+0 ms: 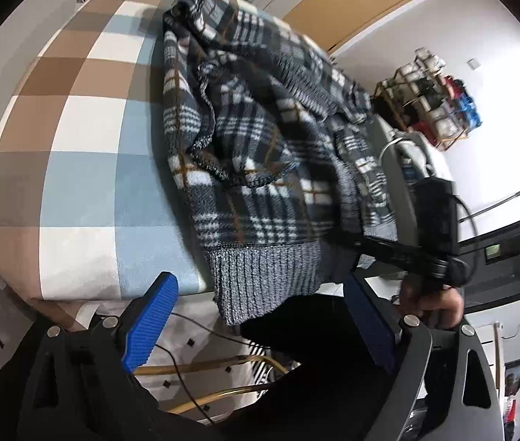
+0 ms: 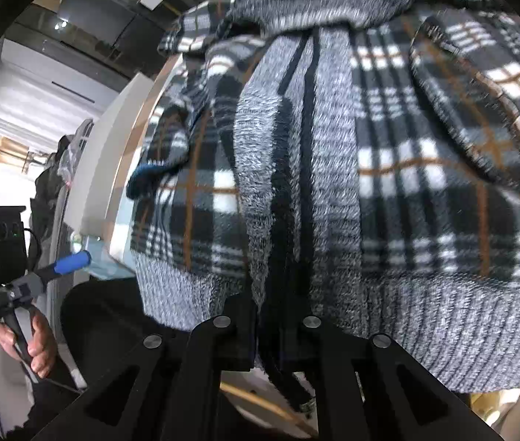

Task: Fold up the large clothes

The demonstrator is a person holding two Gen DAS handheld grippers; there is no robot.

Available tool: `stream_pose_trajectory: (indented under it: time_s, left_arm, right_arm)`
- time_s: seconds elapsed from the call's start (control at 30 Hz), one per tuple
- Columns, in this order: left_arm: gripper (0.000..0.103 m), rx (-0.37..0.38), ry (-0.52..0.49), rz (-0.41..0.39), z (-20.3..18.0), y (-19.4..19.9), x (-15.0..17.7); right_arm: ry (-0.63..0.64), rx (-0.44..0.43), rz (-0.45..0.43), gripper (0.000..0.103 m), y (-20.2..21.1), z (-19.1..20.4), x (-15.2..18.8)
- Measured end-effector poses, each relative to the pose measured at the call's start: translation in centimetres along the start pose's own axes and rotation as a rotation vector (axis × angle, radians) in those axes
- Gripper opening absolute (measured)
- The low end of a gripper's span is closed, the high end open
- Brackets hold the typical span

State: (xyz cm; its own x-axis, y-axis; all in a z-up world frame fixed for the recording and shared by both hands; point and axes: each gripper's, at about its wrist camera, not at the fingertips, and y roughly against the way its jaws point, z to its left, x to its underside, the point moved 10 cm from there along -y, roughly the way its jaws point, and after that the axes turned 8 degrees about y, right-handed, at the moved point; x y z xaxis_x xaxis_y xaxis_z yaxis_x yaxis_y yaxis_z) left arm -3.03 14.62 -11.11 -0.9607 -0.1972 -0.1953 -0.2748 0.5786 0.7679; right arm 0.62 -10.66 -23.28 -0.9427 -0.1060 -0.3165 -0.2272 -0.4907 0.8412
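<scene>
One jacket (image 1: 260, 139), plaid fleece in dark grey, white and tan lines, with grey ribbed knit hem and front band; it lies crumpled on my bed (image 1: 76, 139), whose cover is checked in blue, brown and white, and its hem hangs over the near edge. My left gripper (image 1: 260, 327) is spread wide and empty, just short of the hem. My right gripper (image 2: 267, 334) is closed on the ribbed front band, the cloth filling its view.
</scene>
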Motion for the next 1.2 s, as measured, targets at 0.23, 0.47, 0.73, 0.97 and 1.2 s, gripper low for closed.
stream_pose_trajectory:
  time_s: [0.23, 0.47, 0.73, 0.97, 1.2]
  left_arm:
    - [0.089, -0.042, 0.009, 0.014, 0.3, -1.4, -1.3]
    - [0.089, -0.067, -0.002, 0.061, 0.2, -3.7, -1.3]
    - [0.089, -0.156, -0.023, 0.077, 2.1, -4.3, -0.1]
    - [0.089, -0.108, 0.015, 0.049, 2.4, -3.0, 2.6]
    - [0.089, -0.018, 0.122, 0.091, 3.6, -4.9, 4.1]
  right_arm:
    - [0.093, 0.180, -0.022, 0.025, 3.3, 0.4, -0.3]
    - [0.328, 0.297, -0.302, 0.080, 7.1, 5.0, -4.8]
    - [0.325, 0.293, -0.091, 0.080, -1.8, 1.9, -4.4]
    - [0.143, 0.031, -0.266, 0.080, 2.7, 0.6, -4.0]
    - [0.040, -0.081, -0.365, 0.083, 6.1, 0.2, -4.7]
